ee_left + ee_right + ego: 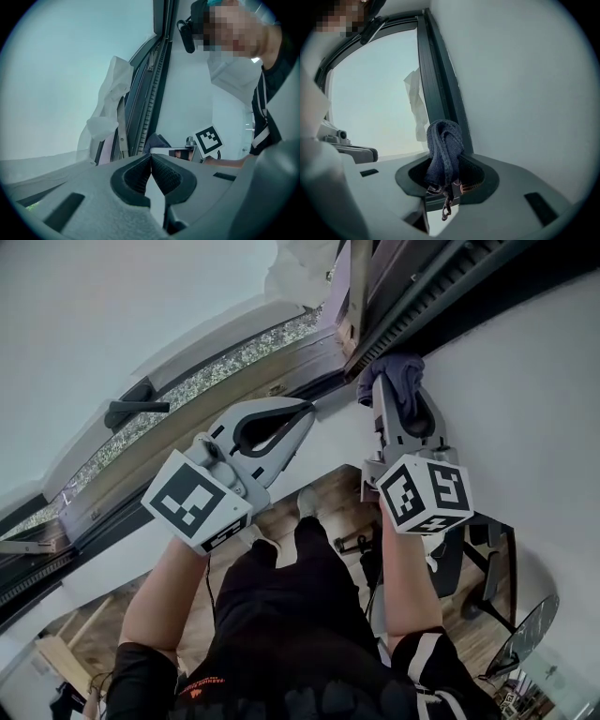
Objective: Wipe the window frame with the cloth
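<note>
Pale daylight is flooding through the glass, silhouetting the window frame; gripper views are bending and darkening at edges.

We held the cloth in our right gripper, bunched against the dark track of the frame. Our left gripper hung just beside it, jaws together, tip near the frame. A handle sat well off to its left.

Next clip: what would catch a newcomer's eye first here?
The dark blue cloth stands out, bunched in the right tongs and raised to the dark window frame at the top of the head view. To their left, the left tongs are shut on nothing.
</note>
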{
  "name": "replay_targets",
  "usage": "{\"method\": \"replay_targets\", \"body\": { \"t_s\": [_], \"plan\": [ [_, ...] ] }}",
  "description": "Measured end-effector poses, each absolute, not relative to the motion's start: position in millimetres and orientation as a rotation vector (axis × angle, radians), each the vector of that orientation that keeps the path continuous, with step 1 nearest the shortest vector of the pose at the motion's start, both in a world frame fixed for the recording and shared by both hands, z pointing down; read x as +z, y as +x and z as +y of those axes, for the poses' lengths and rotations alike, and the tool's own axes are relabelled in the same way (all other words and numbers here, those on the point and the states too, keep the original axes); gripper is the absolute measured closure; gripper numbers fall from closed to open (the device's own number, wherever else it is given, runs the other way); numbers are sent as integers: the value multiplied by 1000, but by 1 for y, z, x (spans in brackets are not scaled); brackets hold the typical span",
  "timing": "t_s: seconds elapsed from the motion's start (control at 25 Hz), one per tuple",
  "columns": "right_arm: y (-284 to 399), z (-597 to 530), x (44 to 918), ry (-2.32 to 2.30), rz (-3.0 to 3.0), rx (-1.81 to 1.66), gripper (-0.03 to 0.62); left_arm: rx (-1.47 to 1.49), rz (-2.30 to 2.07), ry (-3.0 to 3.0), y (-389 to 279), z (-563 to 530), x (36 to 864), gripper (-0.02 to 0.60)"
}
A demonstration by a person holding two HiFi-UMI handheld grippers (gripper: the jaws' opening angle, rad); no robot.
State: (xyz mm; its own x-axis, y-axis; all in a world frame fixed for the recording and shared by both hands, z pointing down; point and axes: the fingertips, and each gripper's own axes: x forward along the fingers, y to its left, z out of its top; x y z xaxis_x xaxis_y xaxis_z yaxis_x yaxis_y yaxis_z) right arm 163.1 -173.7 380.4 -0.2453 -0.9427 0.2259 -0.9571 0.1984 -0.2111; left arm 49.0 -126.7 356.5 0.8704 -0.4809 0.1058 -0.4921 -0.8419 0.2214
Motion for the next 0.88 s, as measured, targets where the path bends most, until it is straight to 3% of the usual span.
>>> {"method": "replay_targets", "body": {
  "t_s": [0.88],
  "plan": [
    [166,-174,466,1857,-2316,652,467,93,-767,2728,46,-119,397,561]
  ]
}}
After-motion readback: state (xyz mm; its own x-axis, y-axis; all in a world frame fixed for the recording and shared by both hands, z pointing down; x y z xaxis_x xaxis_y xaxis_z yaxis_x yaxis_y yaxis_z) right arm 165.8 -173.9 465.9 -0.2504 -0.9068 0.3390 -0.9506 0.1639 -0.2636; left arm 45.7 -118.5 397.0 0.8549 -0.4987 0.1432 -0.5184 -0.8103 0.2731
